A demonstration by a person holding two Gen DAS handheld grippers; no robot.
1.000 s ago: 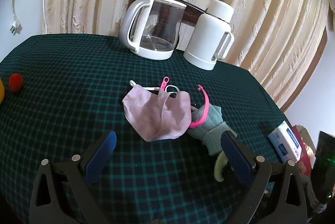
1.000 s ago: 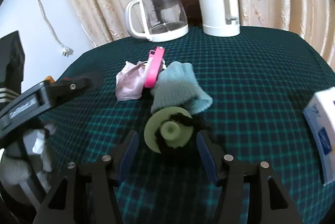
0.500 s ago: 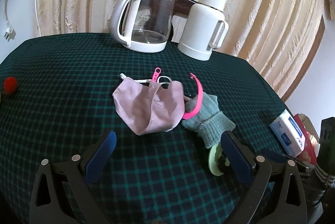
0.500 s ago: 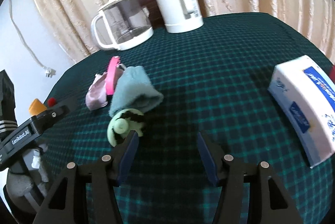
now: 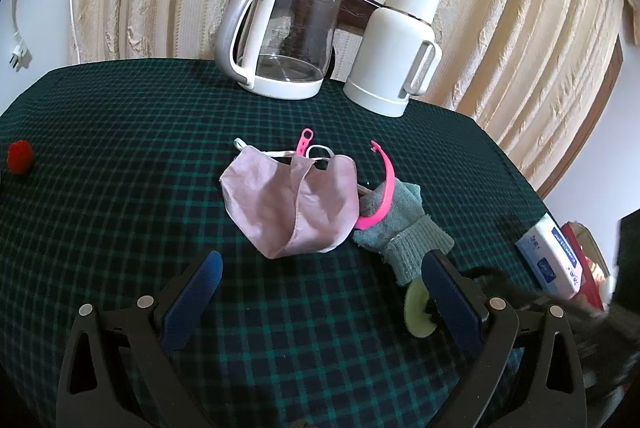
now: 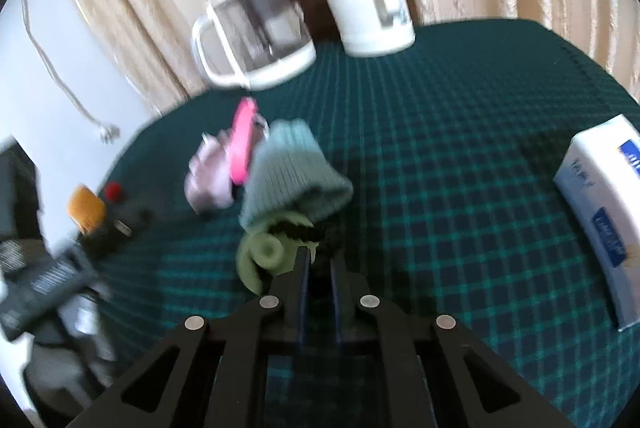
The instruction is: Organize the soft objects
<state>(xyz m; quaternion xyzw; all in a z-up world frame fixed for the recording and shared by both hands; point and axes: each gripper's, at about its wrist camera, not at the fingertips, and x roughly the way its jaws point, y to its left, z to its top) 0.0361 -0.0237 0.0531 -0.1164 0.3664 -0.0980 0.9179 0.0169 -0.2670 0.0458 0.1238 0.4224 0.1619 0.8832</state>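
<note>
Right gripper (image 6: 318,260): jaws drawn nearly together, apparently pinched on the dark fuzzy part of a green disc-shaped item (image 6: 262,254); the picture is blurred and the grip is judged, not certain.

Left gripper (image 5: 320,288): jaws spread wide, nothing held, poised above the checked tablecloth (image 5: 120,148).

Teal knitted sock (image 5: 400,228): lies touching the green item; judged light, limp, non-slip; best taken at the ribbed cuff.

Pink cloth mask (image 5: 288,204): just beside the sock, flat; judged flimsy; best pinched at a folded edge.

Pink band (image 5: 380,196): draped over the sock.

Glass jug (image 5: 284,40), white flask (image 5: 396,56): at the far edge.
</note>
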